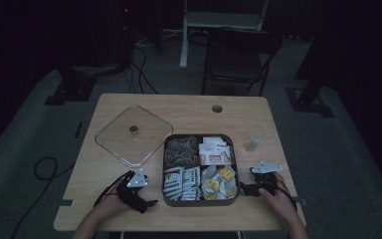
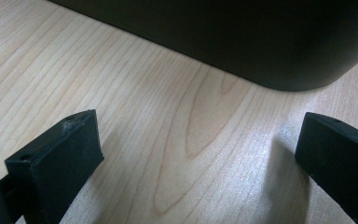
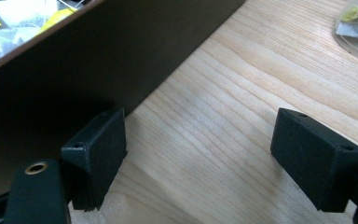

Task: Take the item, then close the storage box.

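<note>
A dark, square, four-compartment tray [image 1: 200, 201] filled with small sachets is seen at the near middle of the pale wooden desk [image 1: 179, 107] and serves as the landmark here; its near-left compartment is packed with white sachets [image 1: 181, 181], its near-right one with yellow-and-white sachets [image 1: 219, 181], its far-left one with grey-green packets [image 1: 180, 149], and its far-right one with white-and-orange packets [image 1: 216, 151].

The left tool [image 1: 149, 191] is held just beside the tray's left wall, near its near-left corner, resting low over the desk; in the left gripper view its jaws are seen spread wide, with bare wood grain between them and the tray's rounded dark corner [image 2: 279, 51] just ahead; nothing is held.

The right tool [image 1: 246, 186] is held just beside the tray's right wall, near its near-right corner; in the right gripper view its jaws are likewise spread wide and empty, one black pad [image 3: 98, 154] lying close against the tray's dark wall [image 3: 98, 70]; whether it touches cannot be told.

A clear square lid with a small brass knob [image 1: 134, 129] is laid flat on the desk to the far left of the tray; a small clear cup holding something yellow [image 1: 252, 139] is stood to the far right of the tray, apart from it.
</note>
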Action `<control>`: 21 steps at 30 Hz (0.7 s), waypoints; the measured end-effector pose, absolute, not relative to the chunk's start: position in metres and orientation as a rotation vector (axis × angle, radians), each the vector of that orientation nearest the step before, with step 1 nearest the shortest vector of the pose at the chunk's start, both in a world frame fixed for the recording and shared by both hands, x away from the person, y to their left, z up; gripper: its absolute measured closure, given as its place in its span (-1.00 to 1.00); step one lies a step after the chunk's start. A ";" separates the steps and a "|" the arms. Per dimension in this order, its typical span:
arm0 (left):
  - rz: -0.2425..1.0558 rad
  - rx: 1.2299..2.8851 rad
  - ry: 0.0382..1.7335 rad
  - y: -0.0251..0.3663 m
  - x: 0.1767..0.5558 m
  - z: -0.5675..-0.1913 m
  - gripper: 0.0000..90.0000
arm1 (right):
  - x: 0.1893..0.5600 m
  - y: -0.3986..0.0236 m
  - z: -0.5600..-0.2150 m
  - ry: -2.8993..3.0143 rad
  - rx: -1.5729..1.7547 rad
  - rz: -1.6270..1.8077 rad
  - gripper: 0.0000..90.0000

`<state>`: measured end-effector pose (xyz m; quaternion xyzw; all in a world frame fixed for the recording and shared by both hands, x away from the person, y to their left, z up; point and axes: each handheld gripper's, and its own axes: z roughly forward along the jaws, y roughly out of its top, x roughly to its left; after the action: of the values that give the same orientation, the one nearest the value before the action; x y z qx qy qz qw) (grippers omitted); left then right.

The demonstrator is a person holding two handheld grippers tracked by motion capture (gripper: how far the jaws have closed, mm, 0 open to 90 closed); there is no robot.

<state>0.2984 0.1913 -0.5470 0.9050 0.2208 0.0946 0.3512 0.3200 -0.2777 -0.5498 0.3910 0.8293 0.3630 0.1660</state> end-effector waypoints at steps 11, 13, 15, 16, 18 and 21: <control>0.248 2.341 0.581 0.191 0.298 -0.547 -0.98 | 0.321 -0.277 -0.550 2.354 1.132 1.017 -0.71; 0.250 2.341 0.586 0.191 0.297 -0.547 -0.98 | 0.321 -0.278 -0.550 2.355 1.132 1.015 -0.71; 0.246 2.334 0.598 0.192 0.298 -0.546 -0.97 | 0.321 -0.278 -0.550 2.355 1.132 1.015 -0.71; 0.237 2.333 0.608 0.193 0.298 -0.546 -0.96 | 0.321 -0.278 -0.550 2.356 1.131 1.014 -0.71; 0.238 2.333 0.624 0.195 0.299 -0.545 -0.96 | 0.321 -0.278 -0.550 2.356 1.132 1.014 -0.71; 0.253 2.335 0.635 0.197 0.300 -0.545 -0.96 | 0.321 -0.278 -0.550 2.355 1.132 1.015 -0.71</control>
<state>0.3003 0.1973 -0.5450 0.9000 0.2450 0.0974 0.3471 0.3212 -0.2776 -0.5501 0.3979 0.8282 0.3569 0.1683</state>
